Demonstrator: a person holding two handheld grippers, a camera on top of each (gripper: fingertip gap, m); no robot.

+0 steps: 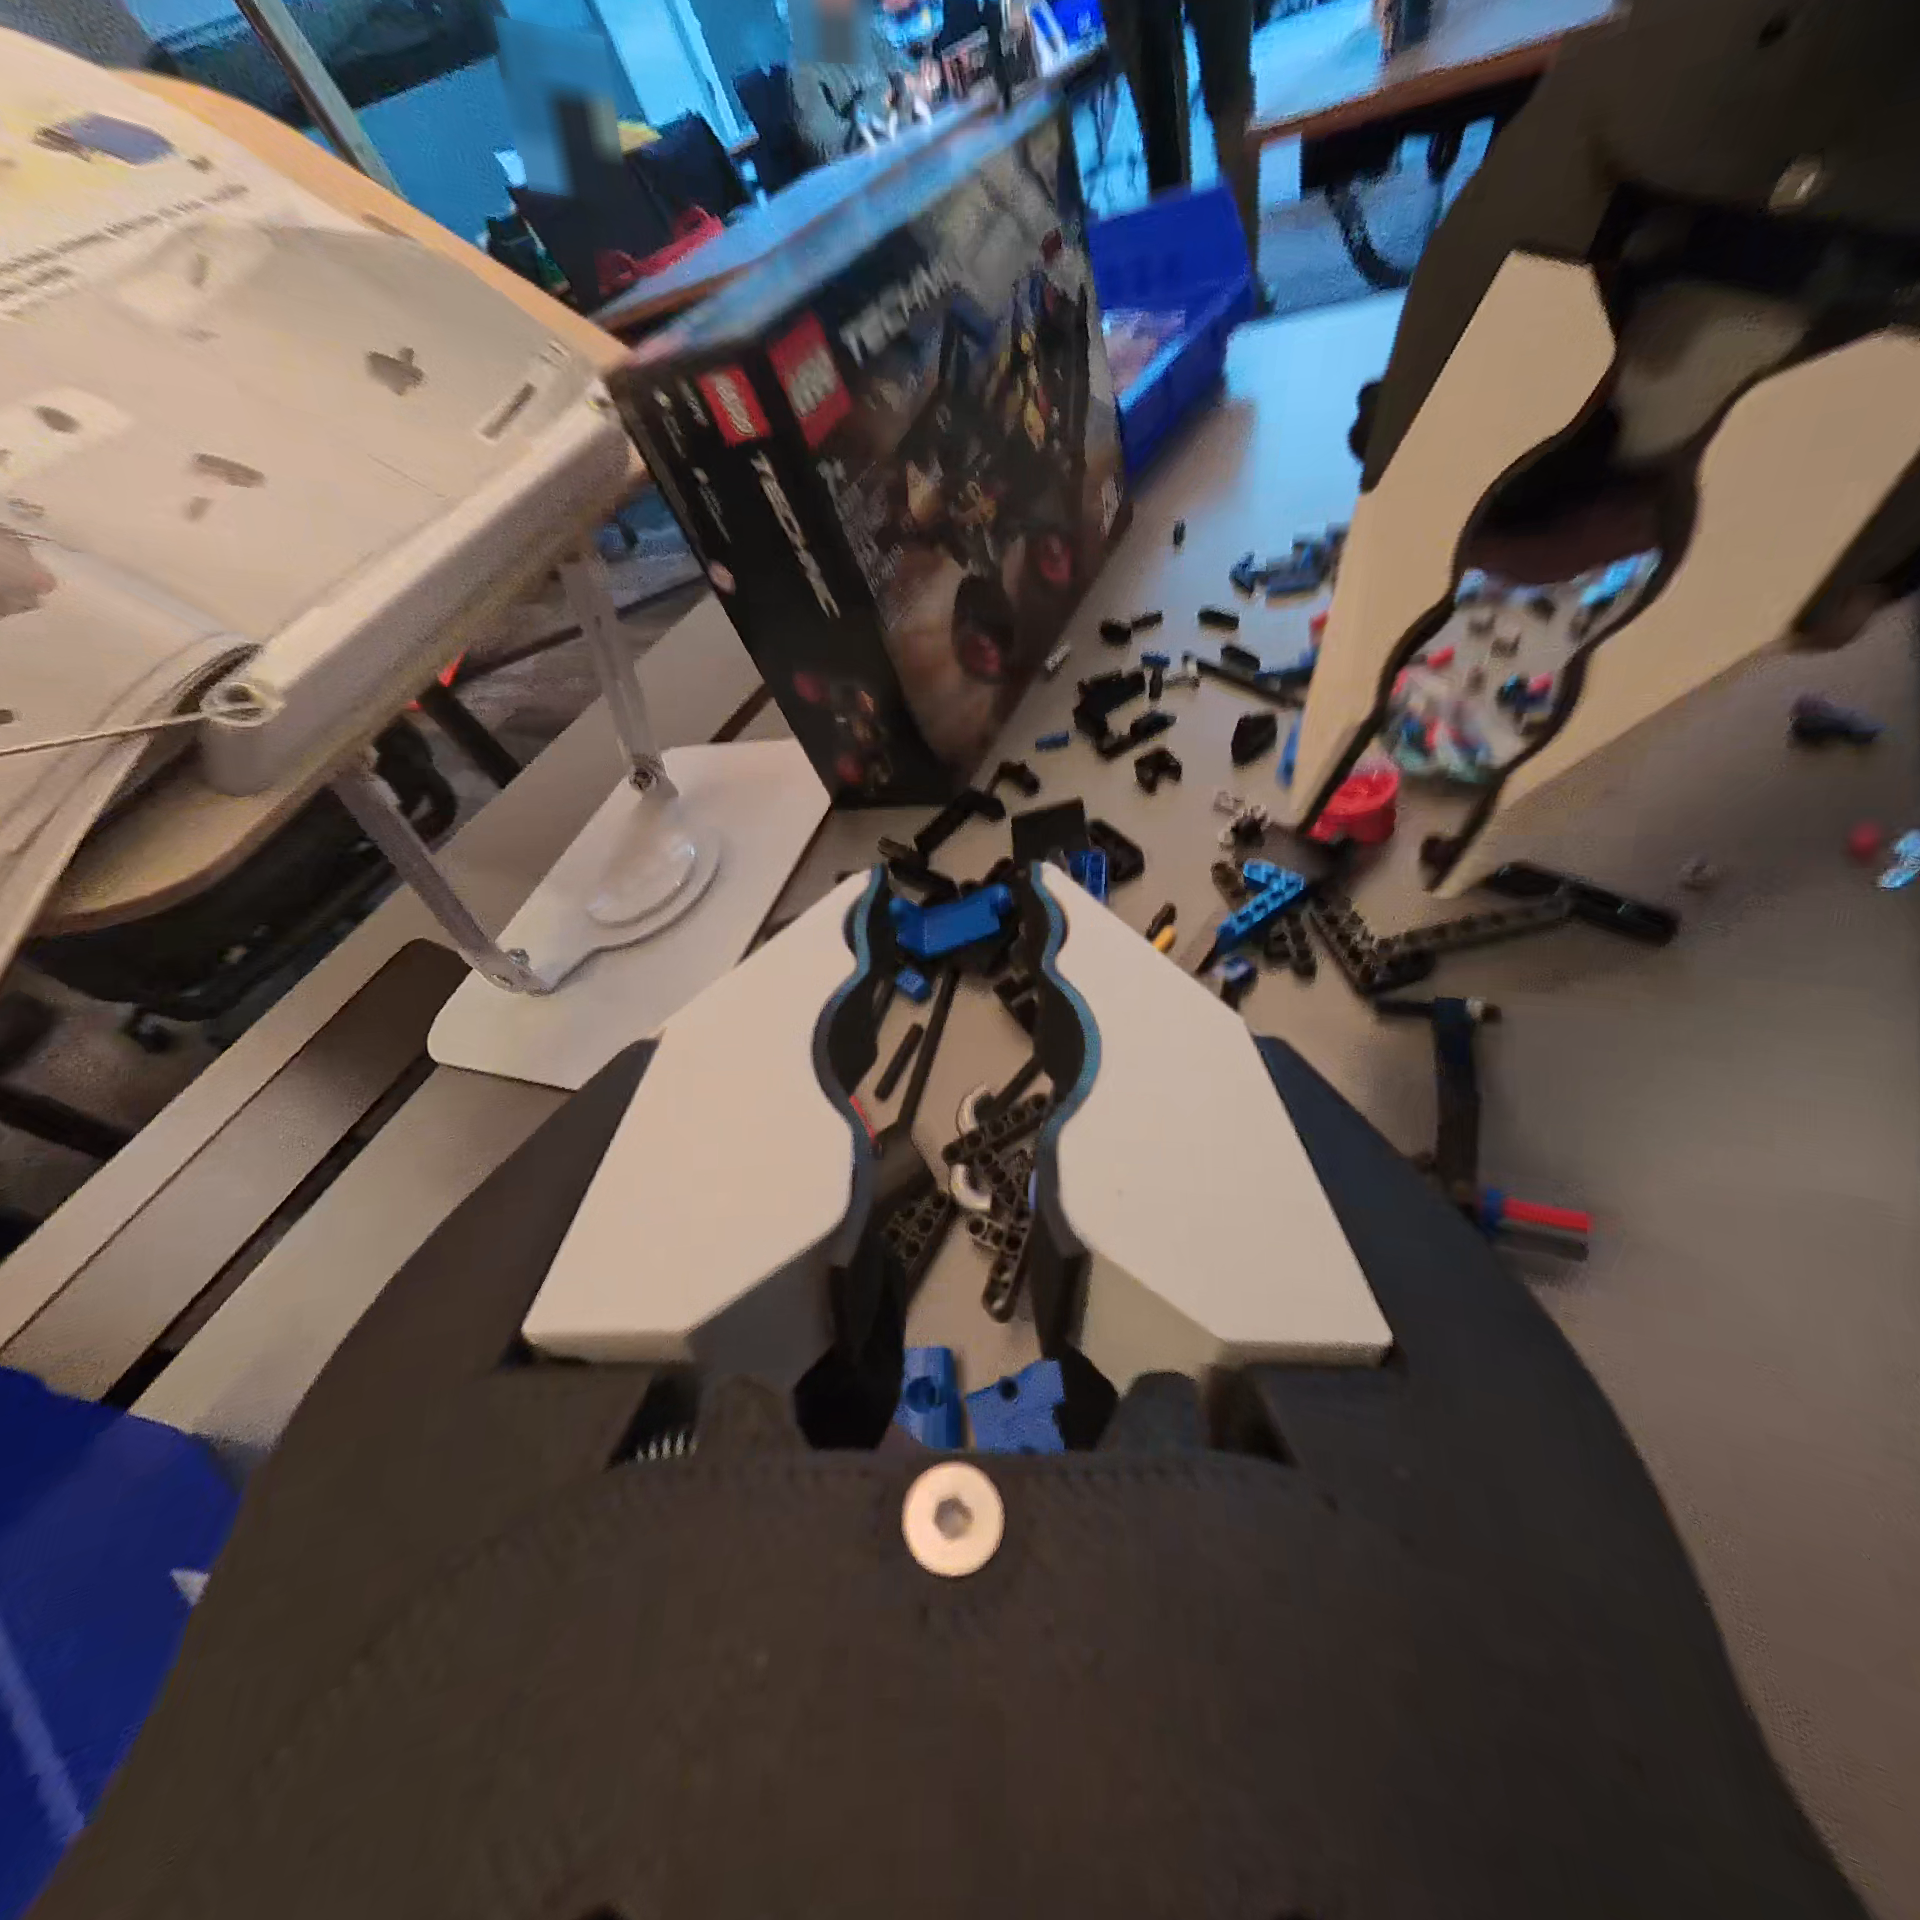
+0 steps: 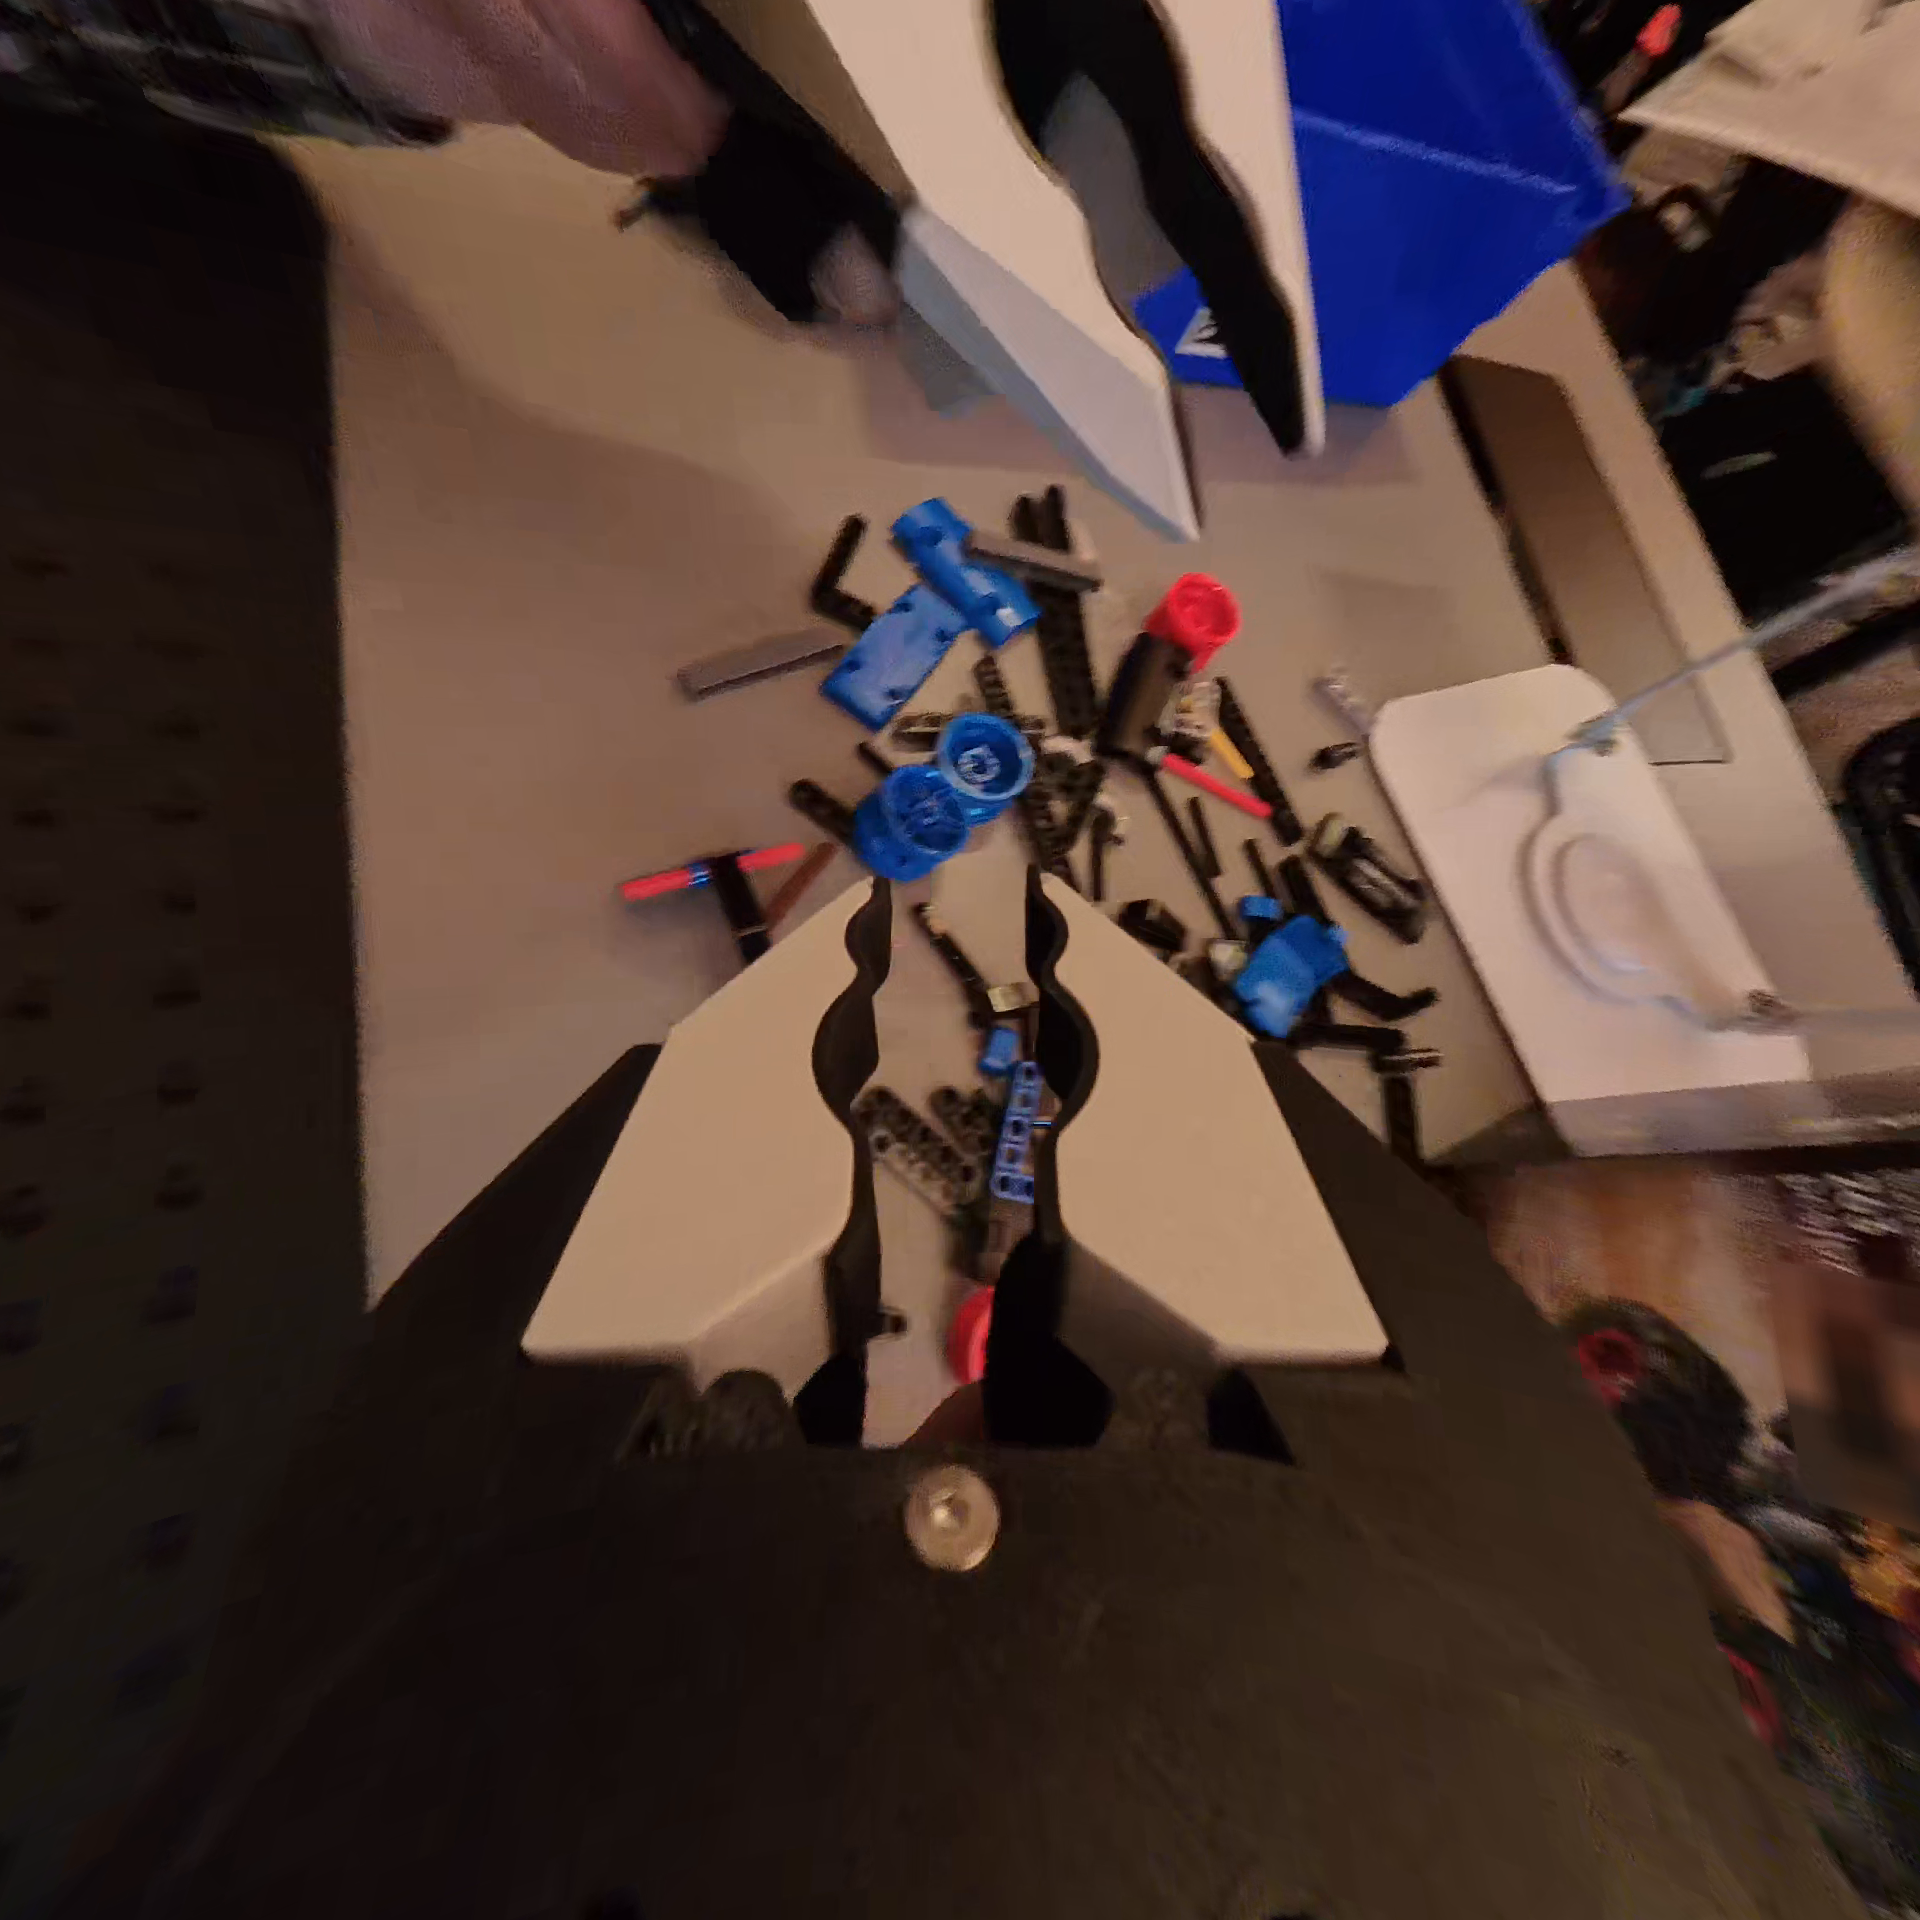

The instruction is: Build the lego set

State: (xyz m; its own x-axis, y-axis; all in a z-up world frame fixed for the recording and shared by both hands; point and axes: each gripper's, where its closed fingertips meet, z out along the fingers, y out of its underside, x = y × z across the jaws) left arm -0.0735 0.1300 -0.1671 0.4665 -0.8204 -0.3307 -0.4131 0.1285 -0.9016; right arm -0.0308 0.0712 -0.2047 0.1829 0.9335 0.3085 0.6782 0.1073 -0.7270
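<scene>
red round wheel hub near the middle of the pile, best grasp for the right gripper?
Grip the red wheel hub across its round rim, coming straight down from above. It sits with its open face up, so the rim offers two opposed curved sides. A black piece butts against one side; set the fingers across the other axis to clear it. The right gripper is open and empty.

Open grey table (image 2: 499,499) left of the scattered Lego pieces (image 2: 1049,769); crowded at centre by that pile; blocked rightward by the white stand base (image 2: 1496,894); walled behind by the upright set box (image 1: 894,488); overhung by the instruction booklet (image 1: 239,395).
</scene>
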